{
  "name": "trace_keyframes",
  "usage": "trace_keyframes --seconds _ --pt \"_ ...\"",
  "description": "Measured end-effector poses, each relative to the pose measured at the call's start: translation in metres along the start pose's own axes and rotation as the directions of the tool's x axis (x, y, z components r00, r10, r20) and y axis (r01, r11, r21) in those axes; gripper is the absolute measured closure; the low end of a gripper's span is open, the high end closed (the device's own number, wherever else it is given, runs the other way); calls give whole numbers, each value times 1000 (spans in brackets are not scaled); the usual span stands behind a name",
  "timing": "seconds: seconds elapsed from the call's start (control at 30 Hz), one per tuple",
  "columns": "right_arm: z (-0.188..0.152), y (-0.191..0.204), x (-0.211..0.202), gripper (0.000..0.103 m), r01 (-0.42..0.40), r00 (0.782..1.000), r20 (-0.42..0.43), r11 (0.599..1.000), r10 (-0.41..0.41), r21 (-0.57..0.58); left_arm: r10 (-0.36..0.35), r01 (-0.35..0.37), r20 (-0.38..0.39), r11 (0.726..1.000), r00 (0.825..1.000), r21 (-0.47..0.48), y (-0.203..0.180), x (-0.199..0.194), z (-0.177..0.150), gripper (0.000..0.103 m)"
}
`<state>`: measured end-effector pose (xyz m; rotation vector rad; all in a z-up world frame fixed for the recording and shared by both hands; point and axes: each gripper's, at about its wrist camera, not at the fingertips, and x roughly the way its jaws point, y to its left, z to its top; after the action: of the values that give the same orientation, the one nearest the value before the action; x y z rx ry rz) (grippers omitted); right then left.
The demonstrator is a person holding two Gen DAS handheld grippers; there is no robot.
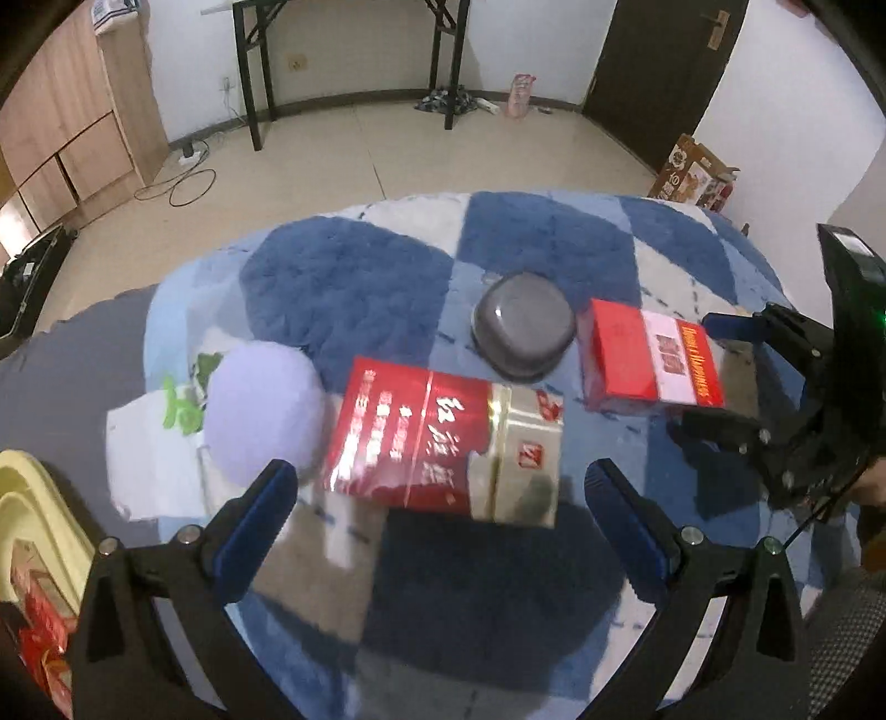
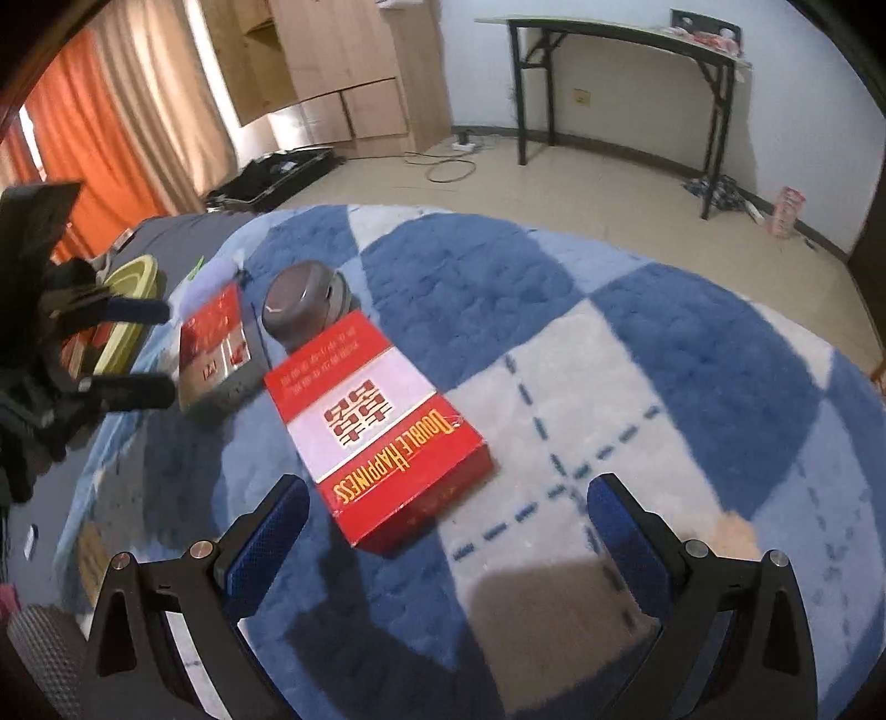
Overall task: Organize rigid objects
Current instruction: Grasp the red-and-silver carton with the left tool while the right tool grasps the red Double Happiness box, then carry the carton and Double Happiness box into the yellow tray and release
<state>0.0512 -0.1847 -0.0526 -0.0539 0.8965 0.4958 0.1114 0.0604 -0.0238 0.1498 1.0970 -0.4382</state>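
Note:
A red-and-gold box lies on the blue-and-white checked blanket, just ahead of my left gripper, which is open with its blue pads wide of the box. A red-and-white "Double Happiness" box lies flat in front of my right gripper, open as well, nothing pressed between its pads. An upturned grey bowl sits behind both boxes. In the left wrist view the right gripper flanks the red-and-white box. In the right wrist view the left gripper is at the red-and-gold box.
A lavender soft ball and white paper with green print lie left of the red-and-gold box. A yellow-green basket holding red packets stands at the table's left edge. Beyond the blanket are bare floor, a black-legged table and wooden cabinets.

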Motion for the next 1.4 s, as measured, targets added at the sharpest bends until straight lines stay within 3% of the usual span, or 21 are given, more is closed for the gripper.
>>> trace_keyframes --seconds 0.2,0.4,0.43,0.5,0.6,1.03,1.2,1.4 --pt "2 -8 16 0 -6 997 79 999 10 -50 -28 31 -32 995 999 91 -15 9 5 0" --pt "6 -3 33 1 -1 996 87 996 9 -93 -45 47 -65 998 997 34 -8 25 1 5" --pt "7 -2 34 4 6 996 91 996 2 -91 -36 38 -63 999 997 37 -9 25 -2 10" --pt "7 1 37 30 34 996 86 995 -26 -97 -17 20 -54 998 998 51 -12 23 -6 14" --pt "8 3 35 39 44 995 92 995 -35 -91 -6 7 -13 999 1000 37 -13 14 -10 14" --pt "-7 15 -12 45 47 997 73 995 -40 -93 -6 15 101 996 995 -84 30 -71 -34 14" --pt "-16 7 -10 45 24 996 80 1000 -24 -7 6 10 115 991 993 -136 51 -83 -50 14" --pt "-4 11 10 45 11 997 77 1000 -9 -19 24 -4 123 987 992 -159 79 -93 -66 14"
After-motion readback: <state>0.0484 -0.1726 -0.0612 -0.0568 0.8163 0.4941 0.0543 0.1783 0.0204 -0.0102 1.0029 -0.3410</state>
